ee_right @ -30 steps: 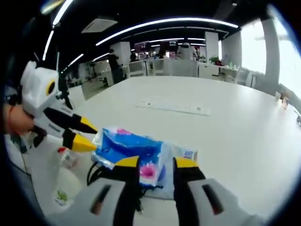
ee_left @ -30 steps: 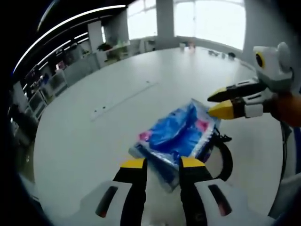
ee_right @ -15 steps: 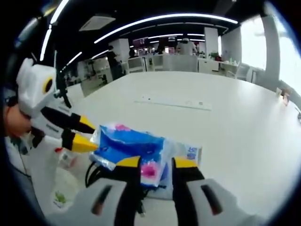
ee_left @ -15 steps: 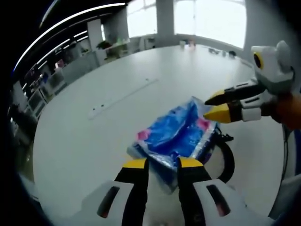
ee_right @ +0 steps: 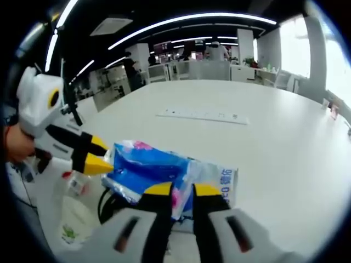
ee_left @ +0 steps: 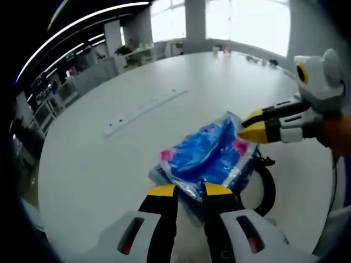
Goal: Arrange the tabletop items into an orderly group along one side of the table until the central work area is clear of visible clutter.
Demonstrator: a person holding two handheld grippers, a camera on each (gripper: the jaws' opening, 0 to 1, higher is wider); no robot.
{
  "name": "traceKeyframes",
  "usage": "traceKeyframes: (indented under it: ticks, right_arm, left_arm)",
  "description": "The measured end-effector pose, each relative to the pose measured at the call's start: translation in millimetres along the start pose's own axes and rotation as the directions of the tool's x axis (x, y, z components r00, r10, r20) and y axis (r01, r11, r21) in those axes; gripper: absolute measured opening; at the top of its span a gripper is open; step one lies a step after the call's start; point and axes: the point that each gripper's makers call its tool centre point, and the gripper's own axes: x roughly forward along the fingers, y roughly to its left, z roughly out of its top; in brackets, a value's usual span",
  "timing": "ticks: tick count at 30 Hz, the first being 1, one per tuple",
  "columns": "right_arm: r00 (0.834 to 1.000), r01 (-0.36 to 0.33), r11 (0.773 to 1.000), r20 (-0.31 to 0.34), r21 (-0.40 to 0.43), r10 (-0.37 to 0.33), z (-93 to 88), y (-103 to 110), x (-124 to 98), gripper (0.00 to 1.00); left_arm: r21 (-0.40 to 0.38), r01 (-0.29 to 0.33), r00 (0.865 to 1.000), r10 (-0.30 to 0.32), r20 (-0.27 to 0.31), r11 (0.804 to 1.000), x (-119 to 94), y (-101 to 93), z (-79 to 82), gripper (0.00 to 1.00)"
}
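Claws, 2: left claw (ee_left: 184, 190), right claw (ee_right: 182, 189), both on 1 blue packet (ee_left: 207, 154).

A crinkled blue plastic pack (ee_left: 207, 155) with pink patches lies flat, centre-right in the left gripper view. In the right gripper view the pack (ee_right: 164, 170) sits lower centre, a black cable loop (ee_right: 108, 204) under its left edge.

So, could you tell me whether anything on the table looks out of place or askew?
Yes: the blue tissue pack sits crumpled and tilted on a black cable, held at opposite ends by the left gripper and the right gripper, not flat on the white table.
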Motion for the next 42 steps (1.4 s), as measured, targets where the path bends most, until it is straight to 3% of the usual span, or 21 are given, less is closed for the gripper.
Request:
traceKeyframes:
  ticks: [15,29,42]
  right_arm:
    - [1.000,0.014,1.000,-0.017,0.010,-0.014,-2.4,-1.4,1.2,0.00]
    - [1.000,0.004,1.000,-0.008,0.018,-0.004,1.3,0.8,-2.0,0.00]
    - [0.999,0.008,0.999,0.035,0.031,-0.010,16.7,-2.4,-13.2,0.00]
  left_arm:
    - [-0.011,0.013,1.000,-0.013,0.000,1.000,0.0,-4.8,1.8,0.05]
    - [-0.046,0.015,1.000,-0.015,0.005,0.999,-4.6,-6.4,3.1,0.00]
    - [-0.101,0.015,0.999,-0.010,0.046,0.995,-14.0,-9.3,14.5,0.00]
